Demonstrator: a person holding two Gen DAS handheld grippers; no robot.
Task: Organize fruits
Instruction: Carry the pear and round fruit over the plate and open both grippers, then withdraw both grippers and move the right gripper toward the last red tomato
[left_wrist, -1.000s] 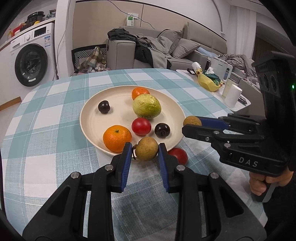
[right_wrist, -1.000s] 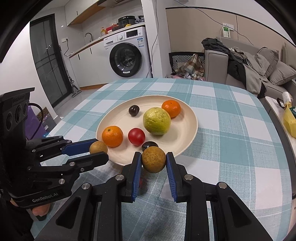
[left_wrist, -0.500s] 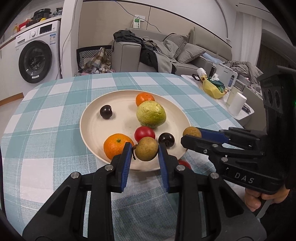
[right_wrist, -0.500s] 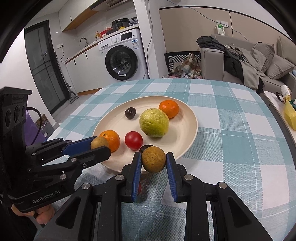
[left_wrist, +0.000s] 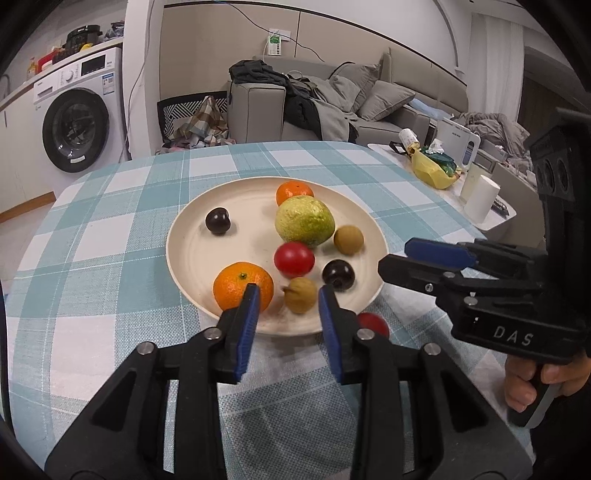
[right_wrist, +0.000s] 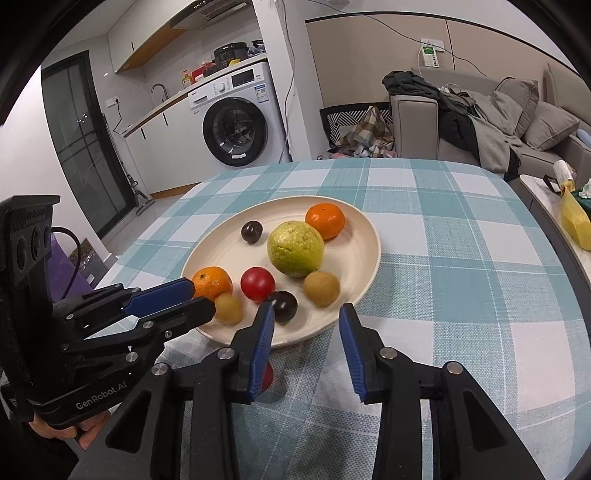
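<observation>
A cream plate (left_wrist: 192, 254) (right_wrist: 364, 254) on the checked tablecloth holds two oranges, a green guava (left_wrist: 304, 220) (right_wrist: 295, 248), a red tomato (left_wrist: 294, 259), two dark plums and two small brown fruits. My left gripper (left_wrist: 289, 295) (right_wrist: 201, 297) hangs over the plate's near rim, its jaws opening. One brown fruit (left_wrist: 300, 295) (right_wrist: 229, 308) sits blurred between the pads, free of them. My right gripper (right_wrist: 306, 312) (left_wrist: 399, 258) is also opening, with nothing between its fingers. The other brown fruit (right_wrist: 321, 288) (left_wrist: 348, 240) lies just beyond it beside the guava. A red fruit (left_wrist: 373, 323) (right_wrist: 266, 374) lies on the cloth, off the plate.
A low side table (left_wrist: 495, 221) at the right carries a yellow bag (left_wrist: 434, 170) and white cups. Behind the dining table stand a grey sofa (left_wrist: 258, 110) and a washing machine (left_wrist: 74, 125). A hand (left_wrist: 528, 373) holds the right gripper's handle.
Both grippers have opened and let go of their brown fruits. Each fruit now rests on the plate, the right one next to the guava. The hands stayed about where they were.
</observation>
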